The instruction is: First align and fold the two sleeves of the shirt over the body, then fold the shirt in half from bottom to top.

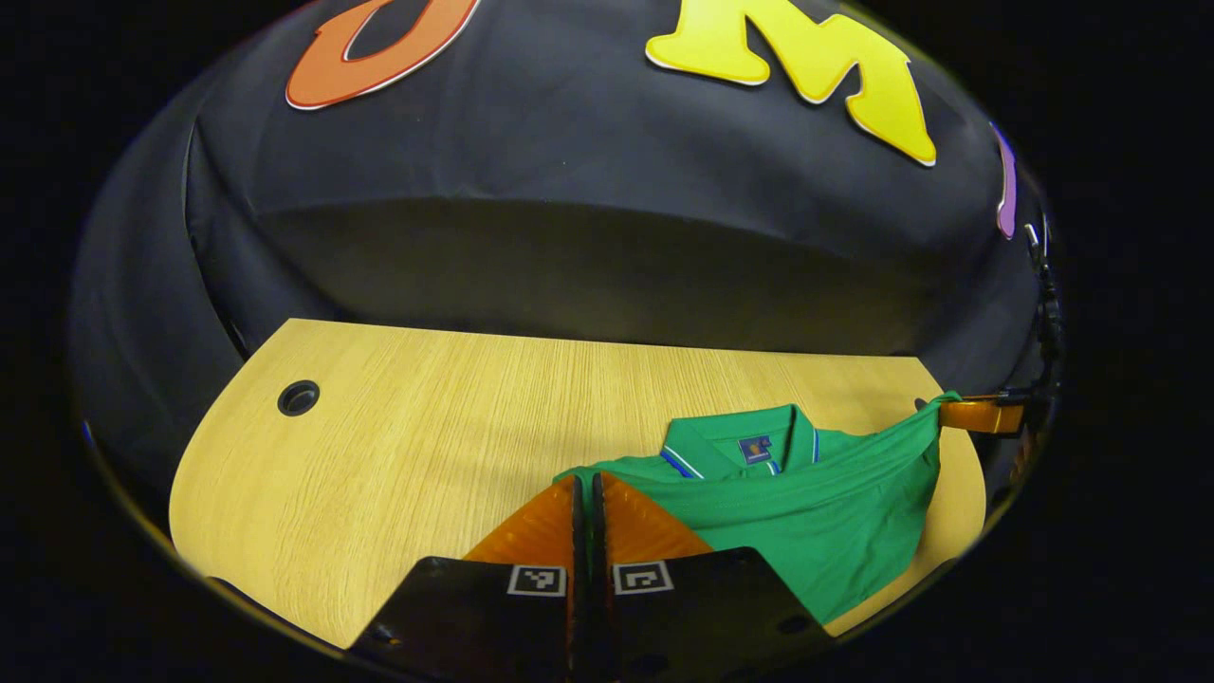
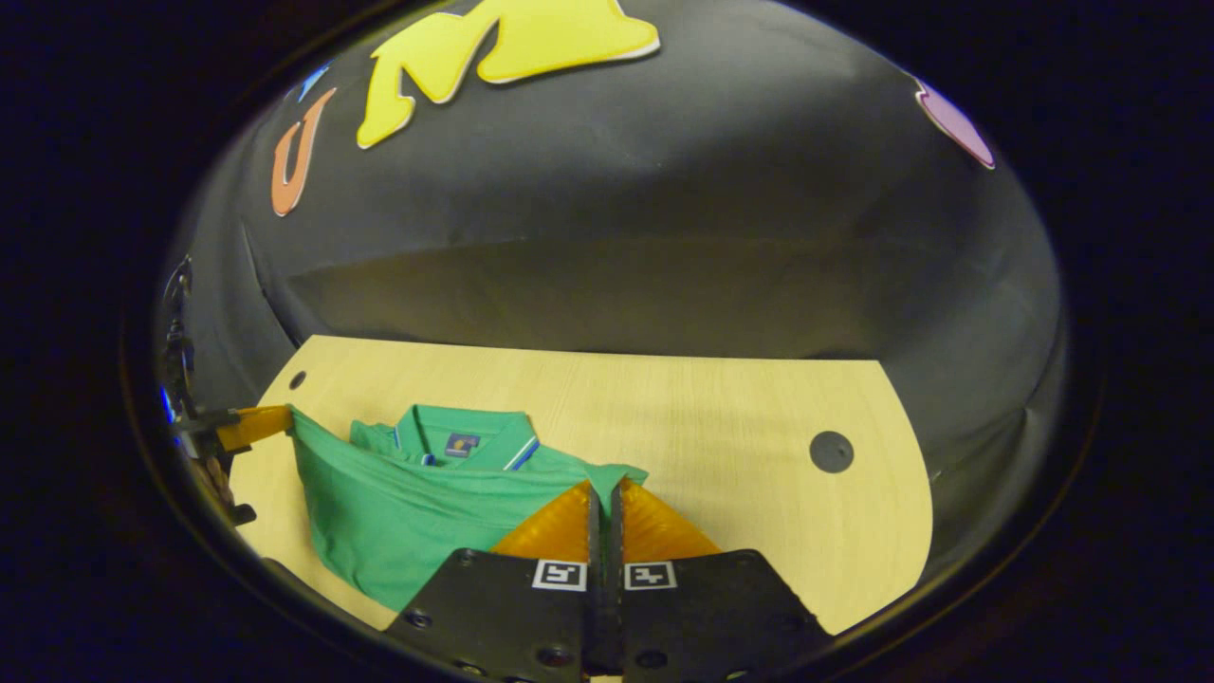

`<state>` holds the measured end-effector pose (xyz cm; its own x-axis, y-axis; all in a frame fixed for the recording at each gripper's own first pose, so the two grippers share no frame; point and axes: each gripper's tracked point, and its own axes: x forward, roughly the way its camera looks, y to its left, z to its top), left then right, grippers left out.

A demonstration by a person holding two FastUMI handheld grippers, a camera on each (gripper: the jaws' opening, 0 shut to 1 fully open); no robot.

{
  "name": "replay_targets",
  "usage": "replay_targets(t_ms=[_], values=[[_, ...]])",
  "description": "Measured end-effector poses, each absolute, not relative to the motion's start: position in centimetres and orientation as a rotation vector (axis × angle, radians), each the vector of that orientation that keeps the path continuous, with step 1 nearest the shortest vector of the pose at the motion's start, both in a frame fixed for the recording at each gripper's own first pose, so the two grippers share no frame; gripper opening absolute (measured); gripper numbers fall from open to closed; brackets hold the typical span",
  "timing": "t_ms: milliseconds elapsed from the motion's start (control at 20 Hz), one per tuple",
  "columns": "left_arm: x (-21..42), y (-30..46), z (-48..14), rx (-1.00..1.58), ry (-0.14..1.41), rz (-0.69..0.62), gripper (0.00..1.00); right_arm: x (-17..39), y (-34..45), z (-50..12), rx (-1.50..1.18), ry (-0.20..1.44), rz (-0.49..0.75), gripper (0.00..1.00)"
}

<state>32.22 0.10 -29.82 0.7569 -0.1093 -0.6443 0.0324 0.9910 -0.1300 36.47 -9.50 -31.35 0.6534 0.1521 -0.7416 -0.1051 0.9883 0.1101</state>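
Note:
A green polo shirt (image 1: 806,531) lies on the wooden table (image 1: 427,455), its collar (image 1: 749,446) toward the back wall. My left gripper (image 1: 586,482) is shut on one corner of the shirt's lifted edge. My right gripper (image 2: 604,489) is shut on the other corner; in the left gripper view the right gripper (image 1: 982,415) shows at the far right, pinching the fabric. The edge hangs stretched between the two grippers, raised just in front of the collar (image 2: 465,438). In the right gripper view the shirt (image 2: 398,517) sags below that edge and the left gripper (image 2: 251,424) holds it at the far left.
The table (image 2: 721,427) has a round cable hole (image 1: 298,397) at its far left and another cable hole (image 2: 831,452) at its far right. Black cloth walls the booth behind the table. Bare wood lies to either side of the shirt.

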Motion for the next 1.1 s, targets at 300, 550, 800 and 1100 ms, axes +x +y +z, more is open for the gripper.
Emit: replay_targets(t_ms=[300,550,800,1100], values=[[34.5,-0.2,-32.5,-0.063,0.707,-0.071,0.05,37.2,-9.8,-35.5,0.029,0.895,0.150,0.00],[32.6,0.4,-35.3,-0.103,0.790,-0.014,0.46,35.2,-10.7,-36.7,0.057,0.922,0.084,0.56],[32.9,2.2,-30.1,-0.071,0.669,0.079,1.00,33.4,-11.9,-33.2,0.014,0.807,0.008,0.96],[29.8,2.1,-18.7,-0.092,0.489,0.118,1.00,31.6,-11.9,-23.4,0.003,0.576,0.002,0.96]])
